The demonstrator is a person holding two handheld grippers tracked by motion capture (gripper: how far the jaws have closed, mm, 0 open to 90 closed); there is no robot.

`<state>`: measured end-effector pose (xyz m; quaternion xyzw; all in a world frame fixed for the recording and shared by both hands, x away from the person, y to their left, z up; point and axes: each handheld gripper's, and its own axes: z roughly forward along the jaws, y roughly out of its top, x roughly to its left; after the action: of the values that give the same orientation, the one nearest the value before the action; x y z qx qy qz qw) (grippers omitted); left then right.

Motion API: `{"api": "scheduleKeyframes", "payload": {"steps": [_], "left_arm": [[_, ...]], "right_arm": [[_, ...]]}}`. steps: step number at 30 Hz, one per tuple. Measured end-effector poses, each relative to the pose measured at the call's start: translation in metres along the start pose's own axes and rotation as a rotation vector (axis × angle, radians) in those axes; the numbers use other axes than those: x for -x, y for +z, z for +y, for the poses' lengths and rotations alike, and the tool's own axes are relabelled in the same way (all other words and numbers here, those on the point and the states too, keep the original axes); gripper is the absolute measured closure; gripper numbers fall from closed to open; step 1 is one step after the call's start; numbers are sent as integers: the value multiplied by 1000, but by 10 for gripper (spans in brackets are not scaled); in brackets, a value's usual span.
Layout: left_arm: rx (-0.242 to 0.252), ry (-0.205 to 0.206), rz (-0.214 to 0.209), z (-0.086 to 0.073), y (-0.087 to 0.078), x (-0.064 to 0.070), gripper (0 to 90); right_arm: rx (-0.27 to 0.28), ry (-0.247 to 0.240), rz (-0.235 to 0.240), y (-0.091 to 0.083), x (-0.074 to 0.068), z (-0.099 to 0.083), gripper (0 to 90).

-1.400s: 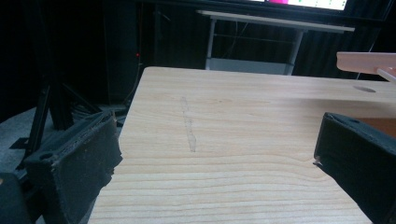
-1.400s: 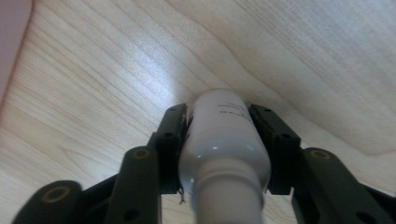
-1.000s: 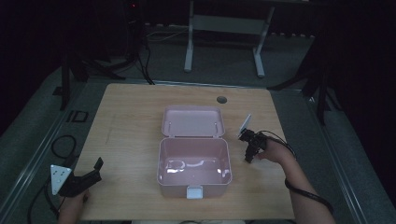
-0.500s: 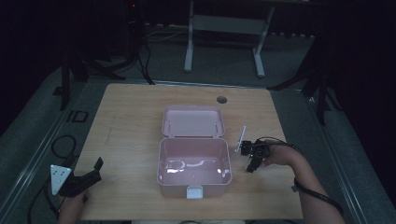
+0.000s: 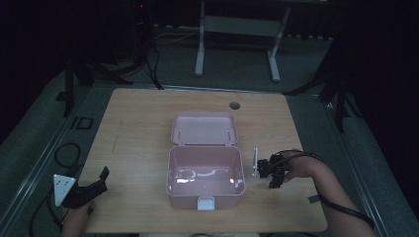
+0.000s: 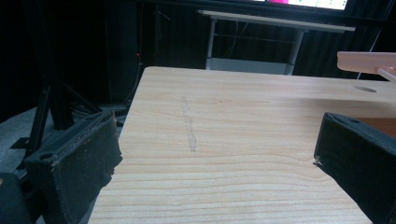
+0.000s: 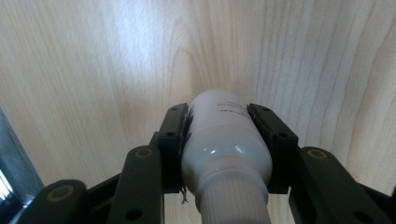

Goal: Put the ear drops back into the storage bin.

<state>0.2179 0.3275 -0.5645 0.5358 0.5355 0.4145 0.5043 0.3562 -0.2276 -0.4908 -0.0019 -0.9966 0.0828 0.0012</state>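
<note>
Now | right gripper (image 7: 226, 135) clamps white bottle (image 7: 224, 140) (over table (image 7: 93, 70)) | left gripper (image 6: 210, 158) wide, empty

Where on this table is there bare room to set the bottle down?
The widest bare wood lies left of the pink box, up to the table edge. A strip runs behind the open lid, past the round hole. It is tighter right of the box, where the right gripper holds the bottle.

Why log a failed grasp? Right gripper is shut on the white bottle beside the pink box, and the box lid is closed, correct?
Not quite: the pink box has its lid open, as the high view shows. The rest holds: the right gripper is shut on the white bottle, beside the box.
</note>
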Motion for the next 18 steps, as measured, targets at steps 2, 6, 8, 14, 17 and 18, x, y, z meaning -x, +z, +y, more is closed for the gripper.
{"api": "scheduleKeyframes", "payload": {"steps": [2, 6, 8, 14, 17, 18], "left_arm": [[0, 0, 0, 0, 0, 0, 5], [0, 0, -1, 0, 0, 0, 5], [1, 0, 0, 0, 0, 0, 4], [1, 0, 0, 0, 0, 0, 5], [0, 0, 0, 0, 0, 0, 5], [0, 0, 0, 0, 0, 0, 5]], "right_arm": [[-14, -23, -20, -2, -3, 0, 595], [-24, -57, -24, -1, -7, 0, 595], [-34, -62, -27, 1, -9, 1, 594], [-43, -69, -19, 2, -11, 1, 595], [-37, -51, 17, -1, -12, 1, 595], [-35, -41, 27, -2, -12, 0, 595]]}}
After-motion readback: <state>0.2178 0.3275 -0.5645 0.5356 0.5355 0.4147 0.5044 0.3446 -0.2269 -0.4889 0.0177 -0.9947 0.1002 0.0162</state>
